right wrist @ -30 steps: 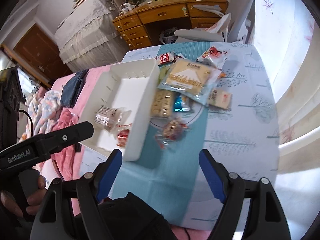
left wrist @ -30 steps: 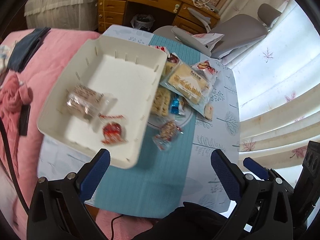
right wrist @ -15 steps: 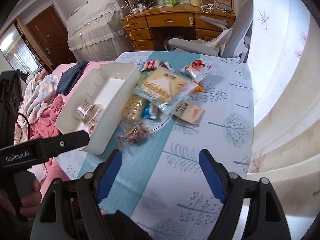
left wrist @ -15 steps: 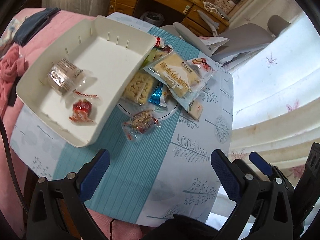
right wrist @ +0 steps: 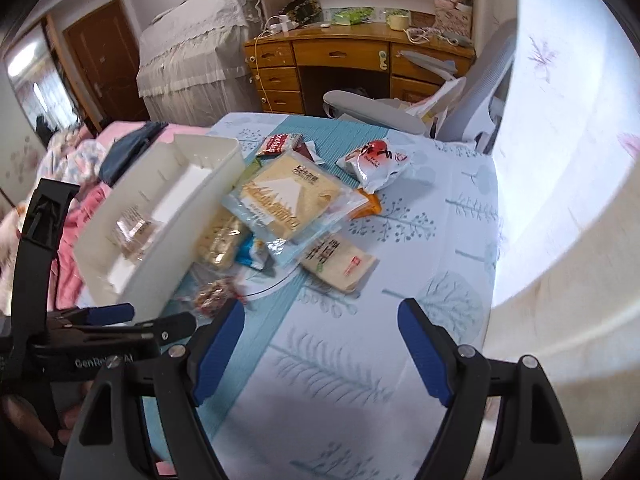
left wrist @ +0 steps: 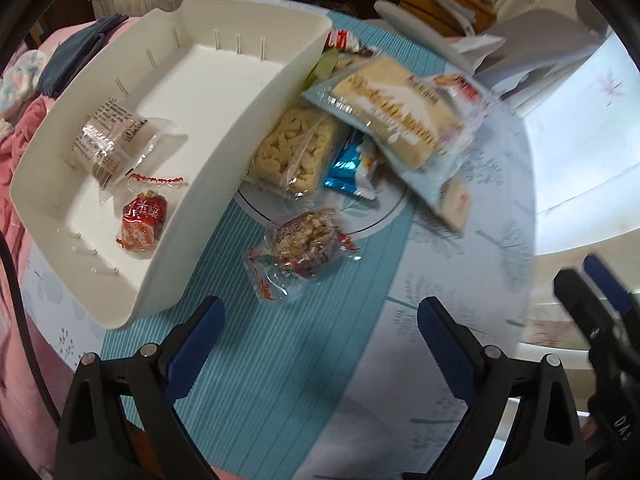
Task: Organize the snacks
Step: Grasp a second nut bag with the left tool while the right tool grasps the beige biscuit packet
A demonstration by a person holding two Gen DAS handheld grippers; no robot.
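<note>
A round table (left wrist: 460,264) with a tree-print cloth and a teal runner (left wrist: 280,360) lies below both claws, each held wide apart and empty. Ahead and to the left of the left claw (left wrist: 320,320) sits a white bin (left wrist: 248,120), holding a clear-wrapped cake (left wrist: 112,140) and, nearer the claw, a small red candy (left wrist: 142,220). Just beyond the left claw's open jaws, on the runner, lies a clear nut bar (left wrist: 304,248), untouched. Farther out, a loose heap of snacks crowds the bin's right wall: a big blue-edged bread pack (left wrist: 400,120) on top, a puffed-rice bar (left wrist: 296,152) and a small blue packet (left wrist: 348,168) beneath it. From the right claw (right wrist: 320,340), the heap is ahead and to the left, with a flat cream packet (right wrist: 340,260) nearest, a white-and-red bag (right wrist: 376,162) farther back and a red wrapper (right wrist: 280,144) at the far end. The right claw hangs over bare cloth, the left claw's black frame at its left.
</note>
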